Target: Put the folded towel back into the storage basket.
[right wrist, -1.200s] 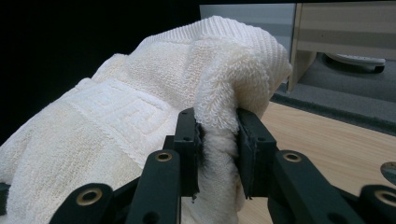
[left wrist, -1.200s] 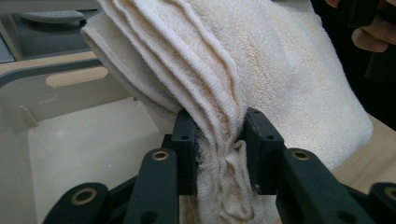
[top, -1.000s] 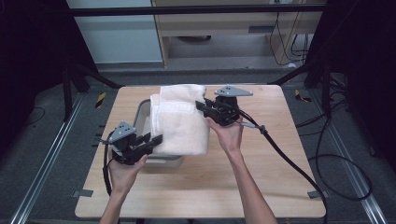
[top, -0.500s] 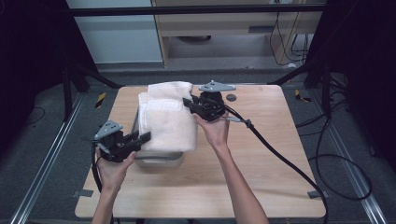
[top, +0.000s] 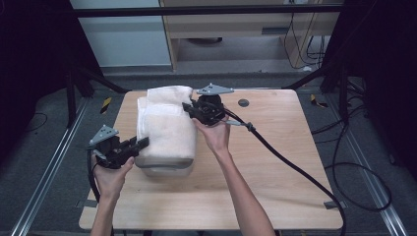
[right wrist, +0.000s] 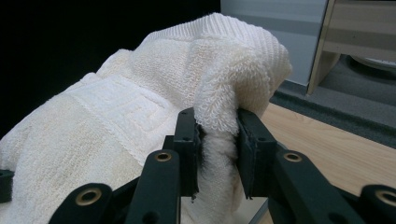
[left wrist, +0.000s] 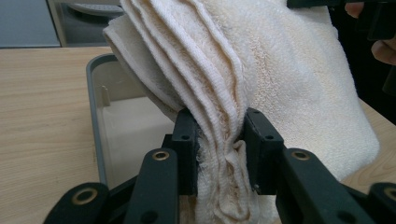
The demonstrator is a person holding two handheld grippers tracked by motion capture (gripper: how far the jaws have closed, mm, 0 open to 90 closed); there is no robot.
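— Inspector: State what is held, and where it lies.

— Onlooker: A folded cream towel is stretched over a grey plastic bin on the left half of the wooden table. It covers nearly all of the bin; a strip of the near wall shows beneath it.

— Inspector: Why two holds?

— Onlooker: My judgement: the towel is thick and limp, so one pinch would let it sag. With a hold at the near left edge and another at the far right corner, it hangs spread and can be settled over or into the bin.

— Inspector: The left gripper?

— Onlooker: Its jaws are closed onto the stacked layers at the towel's edge, the gap between them packed with bunched cloth. The grey rim and pale floor of the bin show just behind.

— Inspector: The right gripper?

— Onlooker: Likewise clamped, on a rolled fold at the far corner, with the terry bulging over the jaw tips. Both hold cloth alone; I see neither touching the bin.
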